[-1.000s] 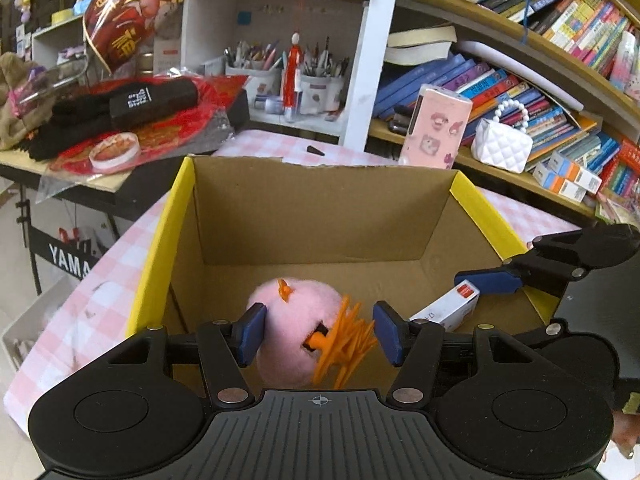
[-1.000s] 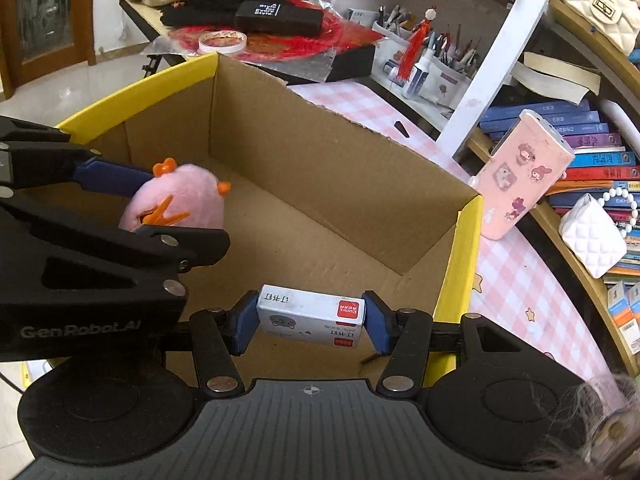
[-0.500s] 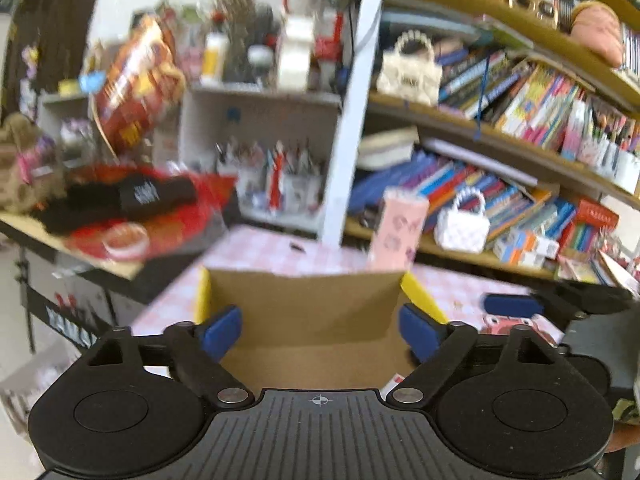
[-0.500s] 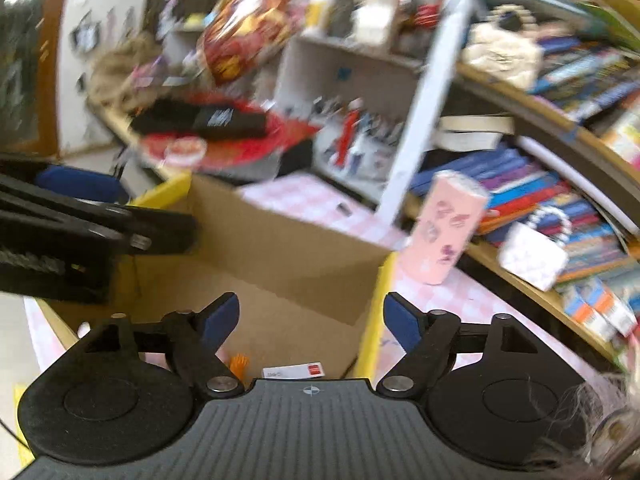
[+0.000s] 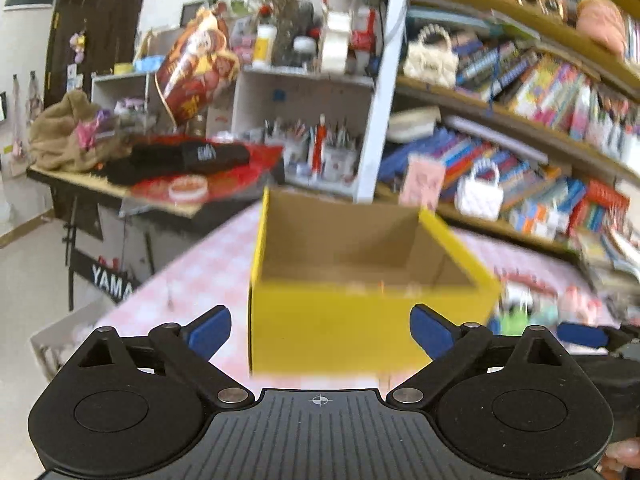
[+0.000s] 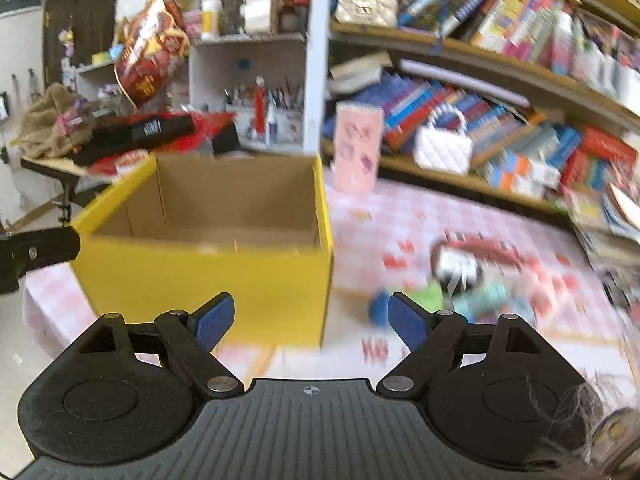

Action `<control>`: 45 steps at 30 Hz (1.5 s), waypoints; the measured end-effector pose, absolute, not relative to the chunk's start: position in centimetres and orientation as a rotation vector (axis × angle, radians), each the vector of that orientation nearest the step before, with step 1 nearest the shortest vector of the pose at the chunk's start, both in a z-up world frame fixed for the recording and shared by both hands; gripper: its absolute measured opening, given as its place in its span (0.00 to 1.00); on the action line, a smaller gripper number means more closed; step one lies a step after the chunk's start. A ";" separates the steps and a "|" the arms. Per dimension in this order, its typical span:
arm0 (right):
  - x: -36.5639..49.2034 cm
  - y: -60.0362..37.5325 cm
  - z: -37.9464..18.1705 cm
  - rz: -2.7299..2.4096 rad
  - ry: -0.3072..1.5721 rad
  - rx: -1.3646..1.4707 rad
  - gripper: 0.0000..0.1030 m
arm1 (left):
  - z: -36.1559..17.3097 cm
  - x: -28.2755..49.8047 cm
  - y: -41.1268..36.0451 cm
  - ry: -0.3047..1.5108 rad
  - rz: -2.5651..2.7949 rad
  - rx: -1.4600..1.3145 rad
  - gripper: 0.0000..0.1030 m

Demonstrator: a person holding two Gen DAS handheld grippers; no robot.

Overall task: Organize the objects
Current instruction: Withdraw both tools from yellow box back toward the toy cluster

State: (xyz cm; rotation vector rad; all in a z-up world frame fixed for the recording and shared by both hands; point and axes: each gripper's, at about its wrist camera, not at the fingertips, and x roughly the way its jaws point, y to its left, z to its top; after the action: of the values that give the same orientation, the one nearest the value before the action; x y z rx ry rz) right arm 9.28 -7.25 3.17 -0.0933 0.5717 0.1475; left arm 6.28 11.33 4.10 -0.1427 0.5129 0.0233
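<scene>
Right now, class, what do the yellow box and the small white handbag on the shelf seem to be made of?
Yellow box: likely corrugated cardboard, with a matte brown inside and a smooth yellow printed outside.
White handbag: probably faux leather, judging by its quilted, slightly glossy surface; its handle looks like a string of pearl-like beads. Blur leaves this uncertain.

Curved wooden bookshelves [image 6: 500, 68] packed with colourful books fill the wall ahead and to the right. A white cubby shelf [image 5: 304, 96] holds pen cups. A cluttered side table [image 5: 120, 196] stands left, over a pale floor [image 5: 28, 268], beside a dark door [image 5: 96, 20].
</scene>
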 end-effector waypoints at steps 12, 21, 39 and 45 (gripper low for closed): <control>1.2 -8.1 -0.1 0.028 0.639 -0.076 0.81 | 1.0 0.0 8.7 0.607 -0.037 -0.099 0.95; -2.8 -9.9 -0.8 -0.085 0.664 -0.059 0.81 | 0.5 -2.0 5.9 0.624 -0.138 -0.021 0.95; -5.0 -16.3 -0.8 -0.291 0.680 0.027 0.83 | 0.3 -1.0 -0.6 0.630 -0.323 0.064 0.95; -4.4 -19.1 -0.8 -0.325 0.699 0.052 0.83 | -0.2 0.4 -3.7 0.668 -0.376 0.096 0.95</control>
State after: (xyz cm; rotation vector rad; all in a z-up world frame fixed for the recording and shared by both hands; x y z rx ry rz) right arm -4.37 -19.06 -0.84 0.0520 0.6991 -0.3251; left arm 0.38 -3.65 -0.24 0.0957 0.6676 -0.3761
